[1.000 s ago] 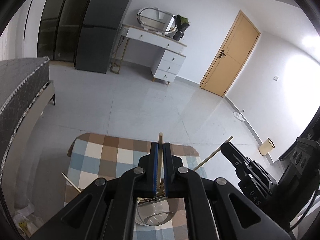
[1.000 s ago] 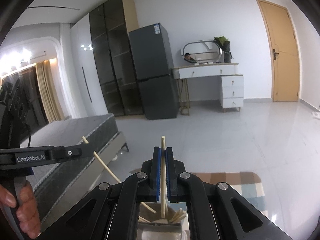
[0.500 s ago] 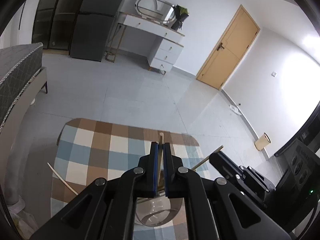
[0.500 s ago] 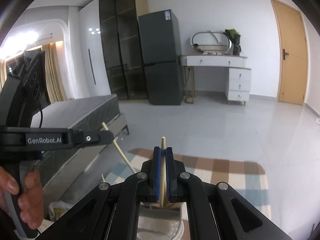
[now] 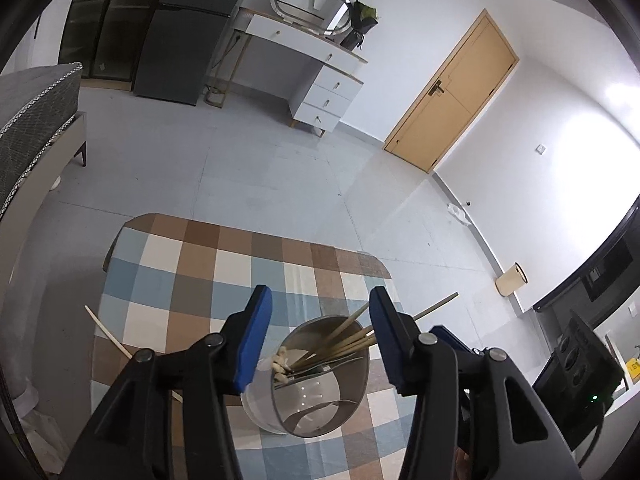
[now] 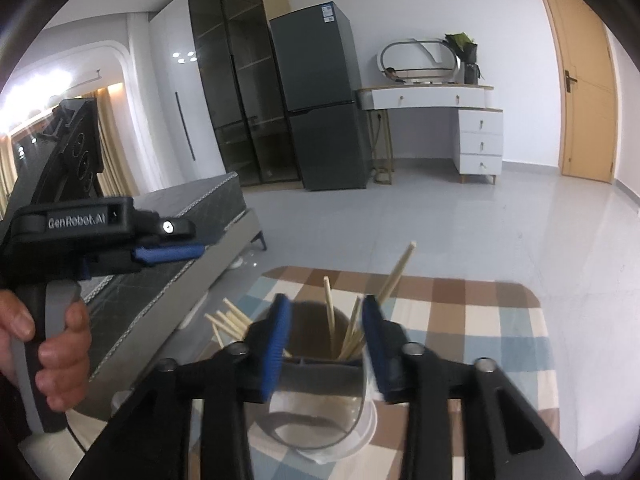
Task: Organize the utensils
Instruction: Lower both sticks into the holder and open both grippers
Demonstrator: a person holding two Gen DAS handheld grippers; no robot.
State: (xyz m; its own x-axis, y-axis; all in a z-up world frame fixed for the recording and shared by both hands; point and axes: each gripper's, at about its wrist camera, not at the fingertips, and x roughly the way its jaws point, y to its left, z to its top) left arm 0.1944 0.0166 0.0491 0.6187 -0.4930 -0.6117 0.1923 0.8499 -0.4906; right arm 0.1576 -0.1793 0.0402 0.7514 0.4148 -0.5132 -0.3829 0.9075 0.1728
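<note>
Hovering just above the metal holder (image 5: 316, 376) low in the frame on the checked desk (image 5: 192, 264), both claws — left claw (image 5: 320, 336), right claw (image 6: 326, 336) — are opening with nothing pinched between them, apparently so the chopsticks (image 5: 352, 340) drop inside, while one stray chopstick (image 5: 108, 336) lies at lower left.

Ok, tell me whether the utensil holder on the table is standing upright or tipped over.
Upright. The utensil holder stands on its base on the checked tablecloth, mouth upward, with chopsticks leaning inside and their tips rising above its rim.
</note>
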